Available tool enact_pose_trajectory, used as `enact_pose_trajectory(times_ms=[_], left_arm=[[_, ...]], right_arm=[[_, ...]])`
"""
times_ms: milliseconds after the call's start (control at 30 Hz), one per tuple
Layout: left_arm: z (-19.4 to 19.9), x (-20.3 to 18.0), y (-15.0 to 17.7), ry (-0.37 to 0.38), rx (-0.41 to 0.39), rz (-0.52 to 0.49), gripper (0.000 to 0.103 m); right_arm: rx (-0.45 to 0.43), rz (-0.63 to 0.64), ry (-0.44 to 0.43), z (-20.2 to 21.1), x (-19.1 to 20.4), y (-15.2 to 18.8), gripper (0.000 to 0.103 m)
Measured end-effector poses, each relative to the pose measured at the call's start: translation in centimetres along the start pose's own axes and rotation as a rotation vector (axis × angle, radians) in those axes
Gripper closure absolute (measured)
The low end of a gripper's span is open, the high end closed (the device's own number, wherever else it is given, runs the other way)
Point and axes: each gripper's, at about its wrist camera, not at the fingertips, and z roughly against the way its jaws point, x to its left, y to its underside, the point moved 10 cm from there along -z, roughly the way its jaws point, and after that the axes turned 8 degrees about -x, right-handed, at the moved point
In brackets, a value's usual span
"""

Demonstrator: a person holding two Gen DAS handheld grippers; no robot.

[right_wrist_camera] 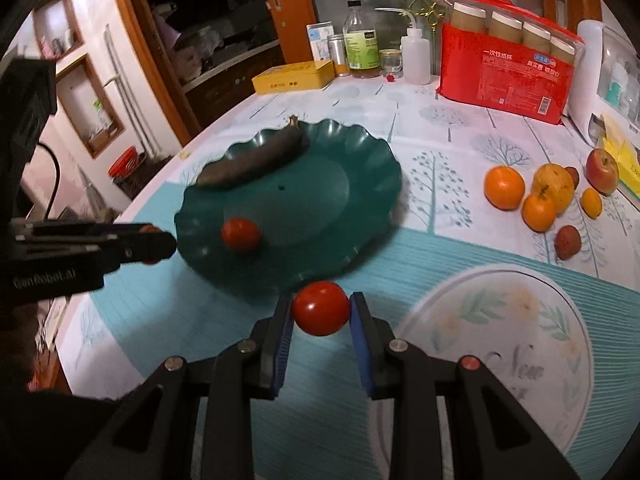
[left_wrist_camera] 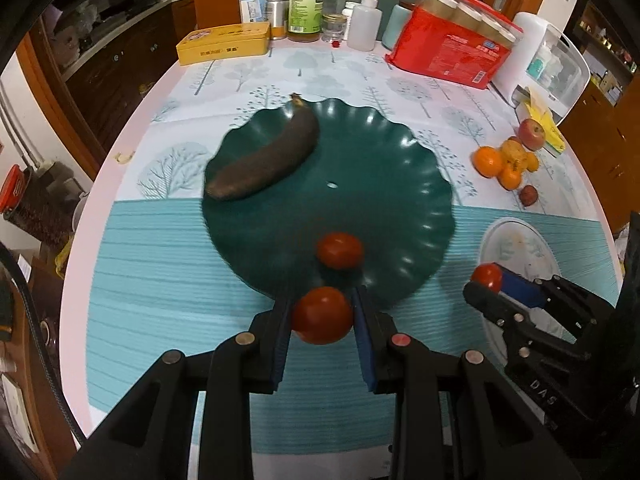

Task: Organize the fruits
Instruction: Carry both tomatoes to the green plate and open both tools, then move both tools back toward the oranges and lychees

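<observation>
Left gripper (left_wrist_camera: 322,314): fingers closed partway on a red tomato (left_wrist_camera: 322,315), blue pads touching both its sides, held just short of the near rim of the green plate (left_wrist_camera: 400,208). Right gripper (right_wrist_camera: 321,309): fingers likewise clamped on a second tomato (right_wrist_camera: 320,308), also near side of the green plate, to the right of the left gripper; a white floral plate (right_wrist_camera: 520,320) lies on the bench (left_wrist_camera: 160,264) just right of it. On the green plate, near edge: a third tomato (left_wrist_camera: 340,250), free of both grippers. Far-left part of the green plate: a dark, browned banana (left_wrist_camera: 266,156), lying slantwise with stem at the far rim. Right of the green plate, well apart, a loose cluster on the bench: large orange (right_wrist_camera: 504,188), smaller orange (right_wrist_camera: 539,212), yellow-orange fruit (right_wrist_camera: 554,184), red apple (right_wrist_camera: 602,170), small kumquat-like fruit (right_wrist_camera: 591,202), reddish lychee-like fruit (right_wrist_camera: 567,242). Beyond the green plate, at the far bench edge: yellow tin (left_wrist_camera: 224,42), bottle with green label (left_wrist_camera: 306,6), white squeeze bottle (left_wrist_camera: 363,26), red pack of paper cups (left_wrist_camera: 452,46).
</observation>
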Motion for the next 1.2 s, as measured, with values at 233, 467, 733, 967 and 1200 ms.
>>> enact_pose_trajectory(times_ms=[233, 467, 733, 967, 1200], left_arm=[[-1.3, 3.0, -1.8, 0.014, -0.018, -0.012, 0.075], [-2.3, 4.1, -1.8, 0.058, -0.004, 0.006, 0.075], [-2.7, 3.4, -2.0, 0.093, -0.018, 0.003, 0.062], [-2.1, 2.9, -2.0, 0.098, -0.026, -0.005, 0.053], [-1.3, 1.7, -1.4, 0.093, -0.021, -0.021, 0.05]], right_arm=[[-0.044, -0.047, 0.03, -1.7, 1.9, -2.3, 0.075], [-0.05, -0.064, 0.047, -3.0, 3.3, -2.9, 0.074], [-0.038, -0.092, 0.081, -3.7, 3.1, -2.8, 0.051], [-0.053, -0.134, 0.112, -2.6, 1.9, -2.7, 0.044], [-0.031, -0.175, 0.136, -1.5, 1.0, -1.0, 0.043]])
